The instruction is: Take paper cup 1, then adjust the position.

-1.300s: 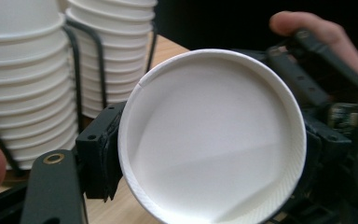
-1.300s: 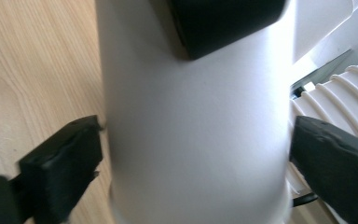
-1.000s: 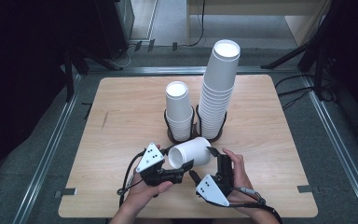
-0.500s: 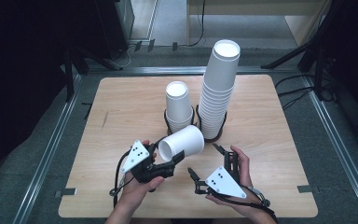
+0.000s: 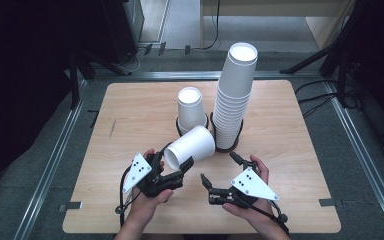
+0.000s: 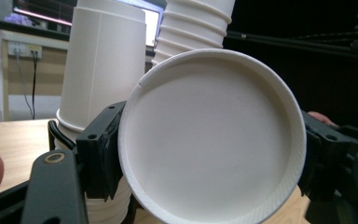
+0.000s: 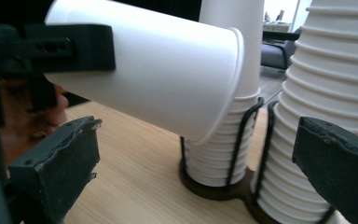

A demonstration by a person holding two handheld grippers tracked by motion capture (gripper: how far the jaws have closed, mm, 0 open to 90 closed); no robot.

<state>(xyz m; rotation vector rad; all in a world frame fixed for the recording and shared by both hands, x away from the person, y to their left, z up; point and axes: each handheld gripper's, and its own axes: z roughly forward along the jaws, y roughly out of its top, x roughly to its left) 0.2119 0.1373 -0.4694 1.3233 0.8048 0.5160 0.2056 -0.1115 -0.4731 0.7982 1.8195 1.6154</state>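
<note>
A white paper cup (image 5: 190, 146) lies on its side above the table, with my left gripper (image 5: 176, 169) shut on its base end. In the left gripper view the cup's bottom (image 6: 212, 135) faces the camera between the two jaws of my left gripper (image 6: 212, 156). My right gripper (image 5: 218, 167) stands open just right of the cup, holding nothing. In the right gripper view my right gripper (image 7: 196, 172) has its jaws wide apart below the cup (image 7: 158, 70). Behind stand a short cup stack (image 5: 192, 107) and a tall cup stack (image 5: 235, 95).
Both stacks sit upside down in a black wire holder (image 5: 207, 131) at the table's middle. The holder (image 7: 242, 186) and the short stack (image 7: 223, 154) lie straight ahead of the right gripper. Bare wood surrounds them to the table edge (image 5: 200, 231).
My right gripper has drawn back from the cup toward the near right. The left gripper has shifted slightly left, and the cup's mouth has risen toward the stacks.
</note>
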